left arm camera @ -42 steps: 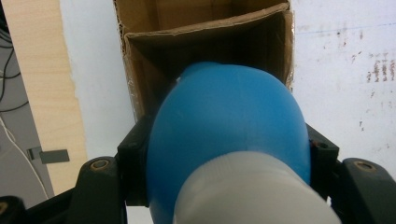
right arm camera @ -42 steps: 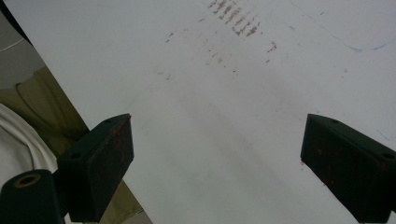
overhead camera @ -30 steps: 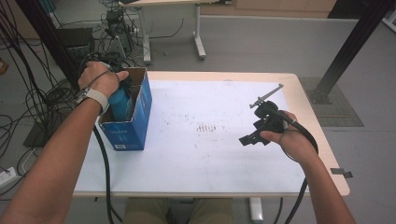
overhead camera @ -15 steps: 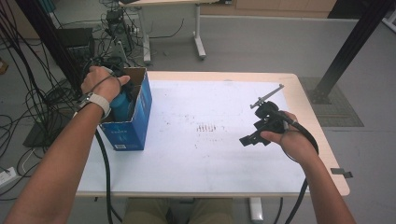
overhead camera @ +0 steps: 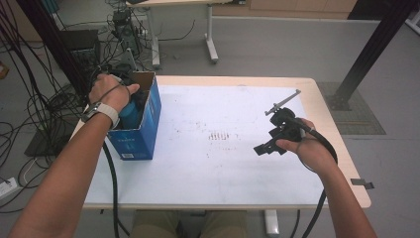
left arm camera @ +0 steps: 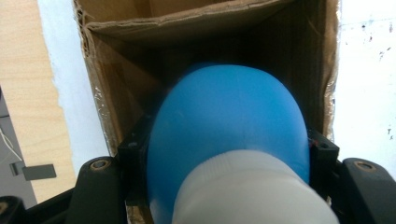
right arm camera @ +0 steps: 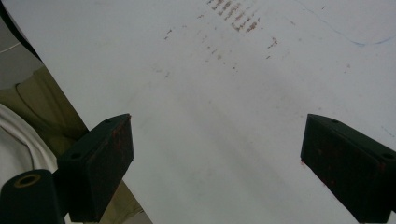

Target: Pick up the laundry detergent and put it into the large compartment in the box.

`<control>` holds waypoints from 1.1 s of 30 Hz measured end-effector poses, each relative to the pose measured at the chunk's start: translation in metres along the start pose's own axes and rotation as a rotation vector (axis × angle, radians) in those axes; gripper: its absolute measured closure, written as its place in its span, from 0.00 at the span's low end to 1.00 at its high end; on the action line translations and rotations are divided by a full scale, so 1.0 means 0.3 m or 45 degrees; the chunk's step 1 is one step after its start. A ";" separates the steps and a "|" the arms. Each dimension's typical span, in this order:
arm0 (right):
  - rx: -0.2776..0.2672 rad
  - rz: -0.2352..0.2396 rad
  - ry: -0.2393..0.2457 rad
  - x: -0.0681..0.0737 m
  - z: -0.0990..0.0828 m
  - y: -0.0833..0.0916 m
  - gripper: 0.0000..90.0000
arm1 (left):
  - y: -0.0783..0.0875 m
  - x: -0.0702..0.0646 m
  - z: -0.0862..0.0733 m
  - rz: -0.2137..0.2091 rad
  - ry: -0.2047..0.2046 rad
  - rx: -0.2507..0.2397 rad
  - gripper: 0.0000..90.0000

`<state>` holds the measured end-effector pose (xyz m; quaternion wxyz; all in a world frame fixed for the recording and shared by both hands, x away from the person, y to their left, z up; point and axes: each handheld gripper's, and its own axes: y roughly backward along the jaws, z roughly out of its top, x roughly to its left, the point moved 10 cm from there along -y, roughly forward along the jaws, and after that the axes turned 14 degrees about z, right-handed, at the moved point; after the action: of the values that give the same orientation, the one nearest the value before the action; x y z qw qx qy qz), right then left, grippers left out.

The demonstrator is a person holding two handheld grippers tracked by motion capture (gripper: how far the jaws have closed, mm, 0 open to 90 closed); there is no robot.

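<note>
Inside the open blue cardboard box (overhead camera: pixel 140 130) at the left end of the table (overhead camera: pixel 237 178), the left hand-held gripper (left arm camera: pixel 229 154) pinches a blue plastic bottle with a white screw cap (left arm camera: pixel 229 140), its jaws pressed against the bottle's two sides just above the cap. Over the last second the person's left hand (overhead camera: pixel 110 93) has sunk and drawn nearer the box's front wall, so the bottle (overhead camera: pixel 130 113) now sits lower between the brown inner walls than it did; in the left gripper view its rounded body points down into the dark of the carton, and whether it already touches the bottom cannot be told. That suggests the placing of the bottle in the box is close to done, with the release and the lifting clear of the cardboard flaps still to come. Well to the right of the box, the right hand-held gripper (overhead camera: pixel 270 147) has not shifted: it hangs above the white, faintly stained tabletop with its jaws spread wide and nothing between them, as the right gripper view confirms. It seems to be waiting rather than sharing in this step.
</note>
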<state>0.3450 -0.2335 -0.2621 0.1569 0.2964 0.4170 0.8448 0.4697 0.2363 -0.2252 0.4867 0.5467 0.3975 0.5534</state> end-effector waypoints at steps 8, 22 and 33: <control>-0.002 -0.003 -0.005 -0.001 -0.005 0.002 0.10 | -0.015 -0.005 -0.001 0.014 -0.006 -0.003 0.41; -0.006 -0.004 -0.006 0.000 -0.009 0.005 0.10 | -0.039 -0.021 -0.003 0.029 -0.022 0.000 0.41; -0.009 -0.004 -0.013 -0.004 -0.014 0.004 0.10 | -0.063 -0.035 0.002 0.028 -0.032 0.011 0.41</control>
<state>0.3430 -0.2375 -0.2635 0.1614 0.2995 0.4136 0.8445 0.4714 0.2300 -0.2458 0.4832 0.5601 0.3876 0.5501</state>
